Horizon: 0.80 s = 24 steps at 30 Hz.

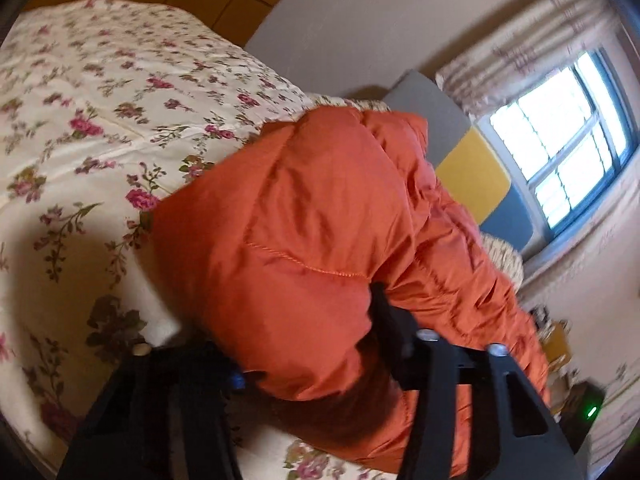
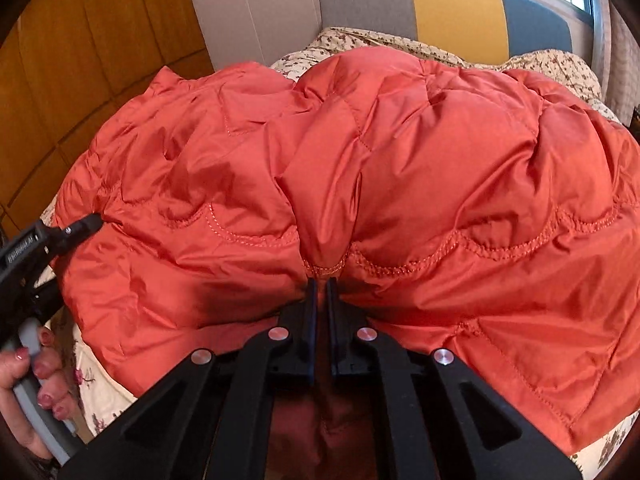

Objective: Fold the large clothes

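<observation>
Orange quilted nylon fills both views: a puffy down jacket (image 2: 400, 168) lies spread over a floral bedspread (image 1: 80, 120), its far end near the grey, yellow and blue headboard (image 2: 456, 12). The right gripper (image 2: 320, 280) sits at the jacket's near hem, its two fingers drawn almost together and pinching a small tuck of the scalloped stitched edge between the pads. Off to the jacket's left edge, the left gripper (image 2: 86, 224) shows its black tip against the fabric, with a hand (image 2: 32, 384) wrapped around its grey handle. In the left wrist view a fat bulge of the jacket (image 1: 288, 240) swells between that gripper's (image 1: 308, 344) half-parted fingers; the right finger presses into the padding, but the left finger is dark and blurred, so I cannot tell whether the pads truly clamp. That view is tilted and smeared. The jacket's sleeves and collar cannot be made out, and its right side runs out of frame.
</observation>
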Motion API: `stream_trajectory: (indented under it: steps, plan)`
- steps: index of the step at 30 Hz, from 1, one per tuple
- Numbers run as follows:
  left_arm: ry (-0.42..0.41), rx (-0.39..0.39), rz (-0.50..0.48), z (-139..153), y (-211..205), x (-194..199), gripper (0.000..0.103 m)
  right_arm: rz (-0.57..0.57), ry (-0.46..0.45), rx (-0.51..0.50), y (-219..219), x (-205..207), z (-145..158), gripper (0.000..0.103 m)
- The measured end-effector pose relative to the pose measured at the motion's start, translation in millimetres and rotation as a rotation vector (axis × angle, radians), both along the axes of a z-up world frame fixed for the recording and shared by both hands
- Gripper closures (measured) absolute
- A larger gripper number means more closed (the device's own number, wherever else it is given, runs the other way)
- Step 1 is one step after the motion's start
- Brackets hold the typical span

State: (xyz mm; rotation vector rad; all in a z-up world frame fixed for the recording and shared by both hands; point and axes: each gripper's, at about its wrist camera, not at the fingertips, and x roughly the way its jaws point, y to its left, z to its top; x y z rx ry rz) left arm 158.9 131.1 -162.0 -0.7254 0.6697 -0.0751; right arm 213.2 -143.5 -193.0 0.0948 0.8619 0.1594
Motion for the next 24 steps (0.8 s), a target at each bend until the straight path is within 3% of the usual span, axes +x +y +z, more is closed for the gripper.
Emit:
stream_trajectory:
  steps: [2,5,13,16,19,21,24]
  plan:
    - [-0.027,0.027,0.009,8.9,-5.1,-4.6,0.071,-0.002,-0.004,0.002,-1.5,-0.5,-1.7,0.1]
    - [-0.097,0.103,0.003,30.6,-19.3,-14.2,0.079,-0.008,-0.006,0.0,-1.6,-3.3,-1.7,0.1]
    - [-0.272,0.25,-0.076,86.6,-63.7,-35.1,0.08,-0.027,0.004,-0.078,18.8,-10.1,4.4,0.1]
    - [-0.32,0.296,-0.117,99.4,-79.6,-41.0,0.08,-0.031,0.018,-0.064,16.6,-10.3,7.0,0.1]
    - [-0.358,0.334,-0.15,109.3,-92.4,-45.5,0.08,-0.036,0.021,-0.015,7.8,-16.1,14.6,0.094]
    - [-0.376,0.35,-0.164,113.9,-97.7,-47.4,0.08,-0.06,-0.001,0.03,-4.6,-24.6,25.0,0.075]
    - [-0.399,0.382,-0.188,122.7,-108.5,-50.2,0.08,-0.093,-0.051,0.043,-22.0,-42.5,41.9,0.066]
